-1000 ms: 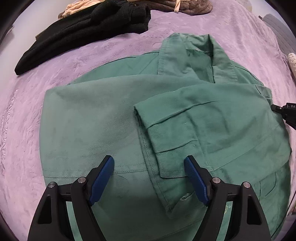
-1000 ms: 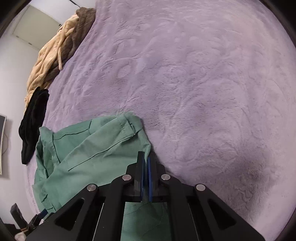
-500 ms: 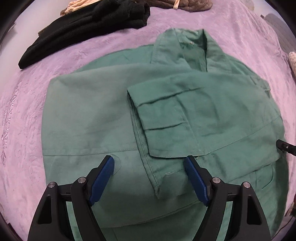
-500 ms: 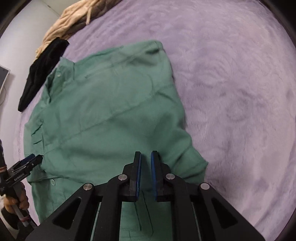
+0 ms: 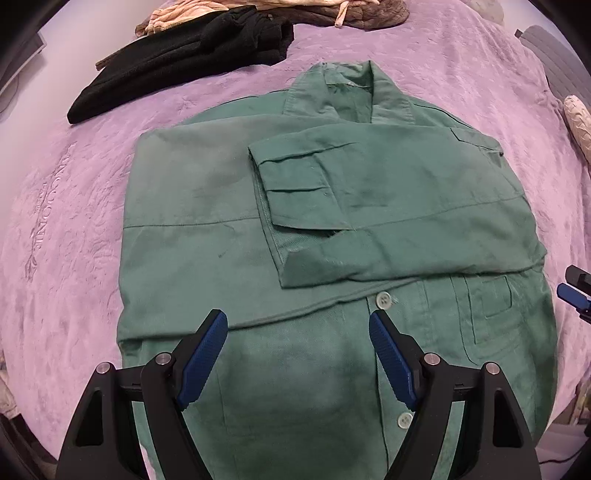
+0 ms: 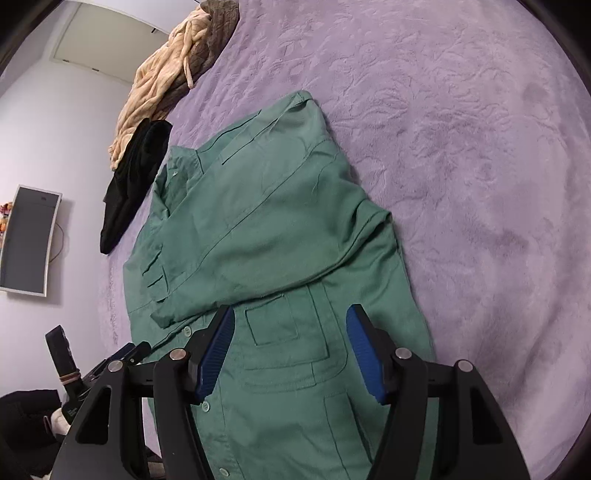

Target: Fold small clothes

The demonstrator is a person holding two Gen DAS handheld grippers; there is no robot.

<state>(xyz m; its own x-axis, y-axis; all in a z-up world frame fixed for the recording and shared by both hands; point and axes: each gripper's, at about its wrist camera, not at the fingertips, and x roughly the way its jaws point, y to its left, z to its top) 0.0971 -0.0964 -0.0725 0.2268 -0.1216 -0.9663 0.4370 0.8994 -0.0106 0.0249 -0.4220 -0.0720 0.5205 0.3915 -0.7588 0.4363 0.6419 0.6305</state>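
Only the right view showed the monitor [image 6: 27, 240]; right gripper [image 6: 290, 354], pinched before, gaped empty over the shirt [image 6: 266, 236]; left gripper [image 5: 297, 354] stayed wide, empty.

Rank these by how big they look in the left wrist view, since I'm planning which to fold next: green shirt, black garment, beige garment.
1. green shirt, by far the largest, though it is also nearest the camera.
2. black garment.
3. beige garment, smallest, but partly cut off at the frame's edge, so its real size is unsure.

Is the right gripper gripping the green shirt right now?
No, the right gripper has its blue-padded jaws spread wide above the green button-up cotton shirt, with no fabric pinched between them.
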